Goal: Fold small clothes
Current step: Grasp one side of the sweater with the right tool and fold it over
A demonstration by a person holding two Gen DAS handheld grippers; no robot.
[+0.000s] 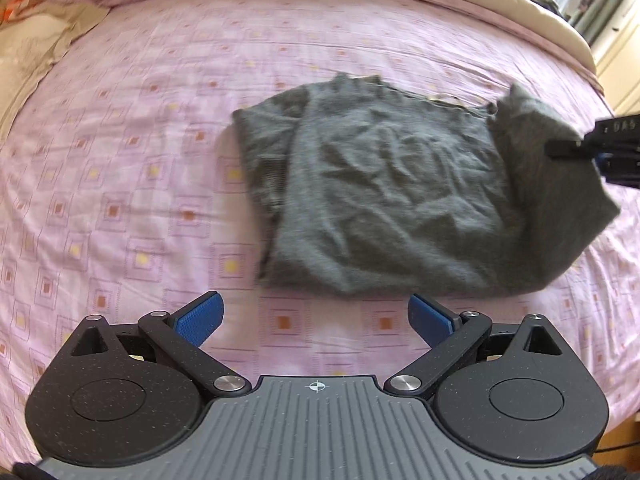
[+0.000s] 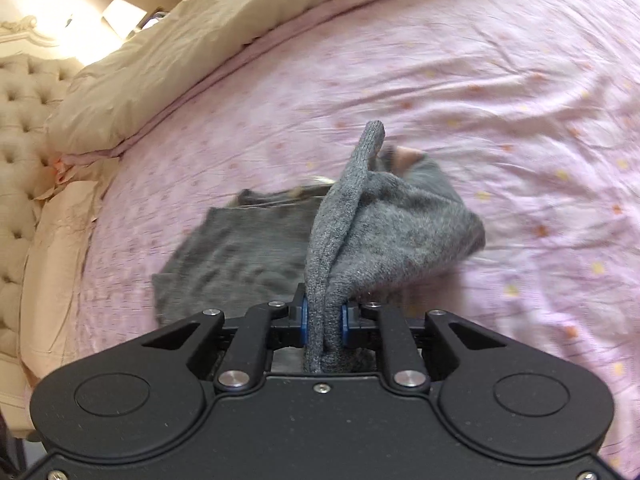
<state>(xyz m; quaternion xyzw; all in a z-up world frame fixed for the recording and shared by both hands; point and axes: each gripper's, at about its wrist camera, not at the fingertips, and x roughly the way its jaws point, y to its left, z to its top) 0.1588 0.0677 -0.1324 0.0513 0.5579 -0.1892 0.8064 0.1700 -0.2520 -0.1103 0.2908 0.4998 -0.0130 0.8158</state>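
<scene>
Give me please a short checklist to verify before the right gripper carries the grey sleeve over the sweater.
1. Right gripper holds the sleeve firmly: ok, both blue pads are shut on the knit.
2. Left gripper is free: ok, open, holding nothing.
3. Left gripper is out of the fold path: ok, it is above the pink bedsheet, in front of the grey sweater.
4. Sweater body lies flat: not ok, it is wrinkled.
5. Other side is already folded in: ok, a flap lies over the far edge.
6. Sleeve cuff hangs free: cannot tell, the picture is blurred.
</scene>
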